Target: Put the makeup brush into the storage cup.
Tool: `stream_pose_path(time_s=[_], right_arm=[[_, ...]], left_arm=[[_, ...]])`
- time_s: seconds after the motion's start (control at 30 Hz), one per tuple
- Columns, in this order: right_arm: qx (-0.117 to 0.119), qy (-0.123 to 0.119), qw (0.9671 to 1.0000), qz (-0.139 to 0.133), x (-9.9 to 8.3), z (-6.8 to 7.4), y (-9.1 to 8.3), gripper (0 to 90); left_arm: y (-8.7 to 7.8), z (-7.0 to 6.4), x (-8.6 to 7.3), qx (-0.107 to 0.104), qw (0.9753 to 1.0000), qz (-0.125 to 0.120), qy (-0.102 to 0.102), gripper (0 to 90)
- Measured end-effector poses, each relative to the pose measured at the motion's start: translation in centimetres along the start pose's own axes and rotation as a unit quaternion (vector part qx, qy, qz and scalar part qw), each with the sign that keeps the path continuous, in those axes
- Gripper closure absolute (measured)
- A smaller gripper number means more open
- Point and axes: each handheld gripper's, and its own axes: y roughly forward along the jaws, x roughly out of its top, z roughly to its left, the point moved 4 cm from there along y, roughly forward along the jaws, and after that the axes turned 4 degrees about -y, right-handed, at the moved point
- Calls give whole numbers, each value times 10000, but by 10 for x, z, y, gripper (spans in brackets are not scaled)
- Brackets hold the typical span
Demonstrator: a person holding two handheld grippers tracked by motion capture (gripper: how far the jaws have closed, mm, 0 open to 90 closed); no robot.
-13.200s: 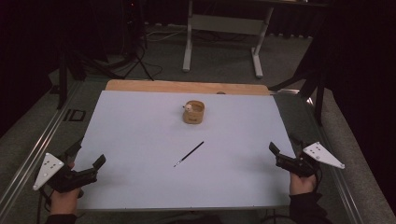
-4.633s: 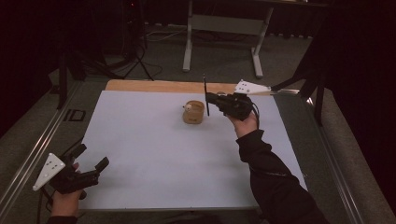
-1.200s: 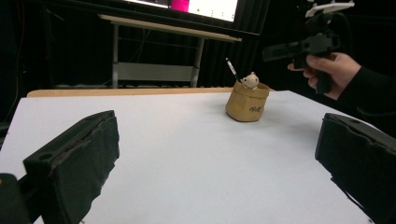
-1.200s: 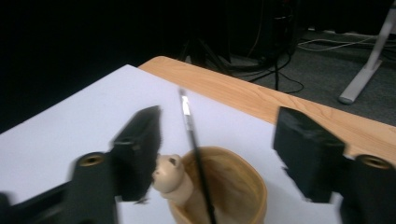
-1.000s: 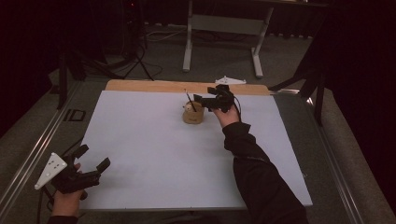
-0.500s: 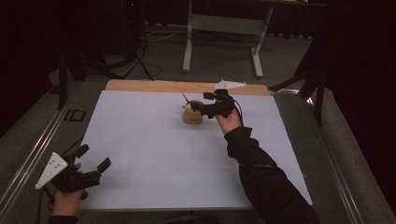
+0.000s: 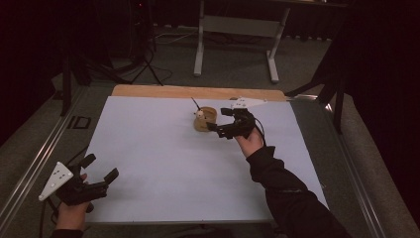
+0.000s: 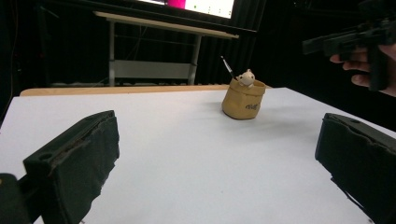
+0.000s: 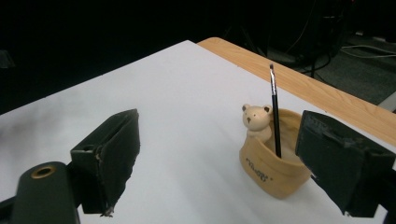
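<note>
Brush (image 9: 275, 109) stands in your tan pot (image 7: 204, 119) at the far middle of the white table (image 7: 173, 158), its tip leaning left. Your right gripper (image 7: 227, 122) hangs just right of the pot, jaws wide apart and empty. Your left gripper (image 7: 99, 170) rests at the near left corner, equally spread, holding nothing. The right gripper view catches the pot's small bear (image 9: 256, 121), touching the brush.
</note>
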Motion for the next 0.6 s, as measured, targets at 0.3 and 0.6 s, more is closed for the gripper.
stream_pose_path(time_s=[0.3, 0.6], right_arm=[[-81, -70, 9999, -68, -9, 5, -28, 138], [-220, -124, 9996, -93, -27, 6, -56, 141]], left_arm=[[0, 0, 0, -5, 10000, 10, -4, 5], [1, -1, 0, -19, 10000, 26, 8, 4]])
